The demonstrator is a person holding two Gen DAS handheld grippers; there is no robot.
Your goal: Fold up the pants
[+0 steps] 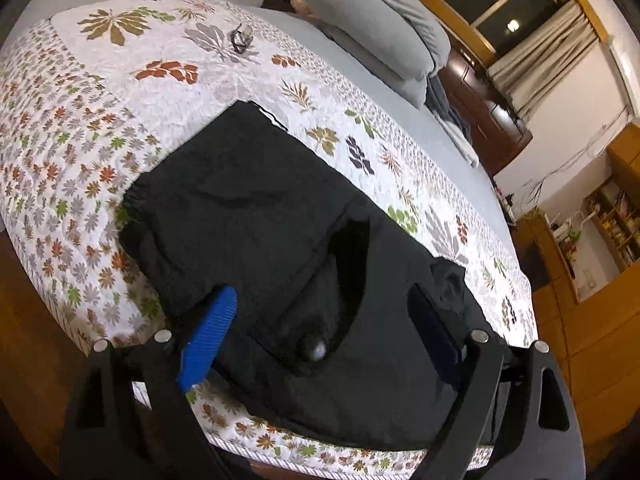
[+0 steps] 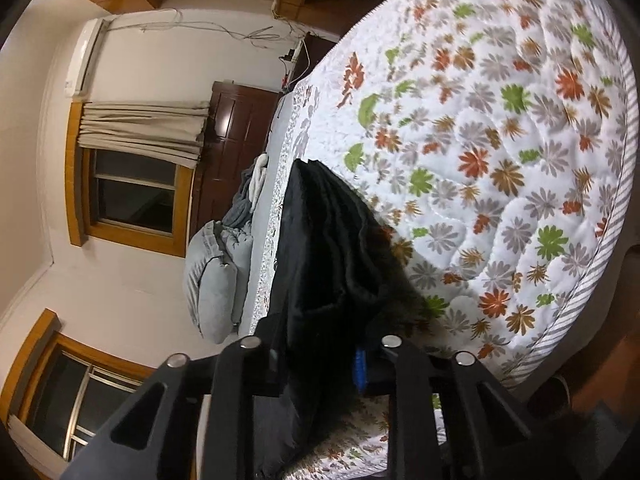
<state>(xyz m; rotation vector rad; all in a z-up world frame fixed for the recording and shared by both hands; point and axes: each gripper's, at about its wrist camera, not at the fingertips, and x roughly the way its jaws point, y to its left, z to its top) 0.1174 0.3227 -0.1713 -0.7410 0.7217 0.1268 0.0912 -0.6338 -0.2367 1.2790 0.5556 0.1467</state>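
Observation:
The black pants (image 1: 256, 216) lie folded on the floral quilt (image 1: 100, 120) near the bed's front edge. My left gripper (image 1: 324, 320) is open just above the near part of the pants, its blue fingers (image 1: 208, 336) spread to either side of the cloth. In the right wrist view, my right gripper (image 2: 320, 356) is shut on a bunched edge of the pants (image 2: 332, 248), with the black cloth filling the space between the jaws. The view is rolled sideways, with the quilt (image 2: 500, 140) to the right.
Grey pillows (image 1: 376, 32) and bedding sit at the head of the bed. A small dark object (image 1: 240, 40) lies on the quilt farther back. Wooden bed frame edge (image 1: 36, 360), dark wardrobe (image 1: 480, 100), curtained window and wooden shelves surround the bed.

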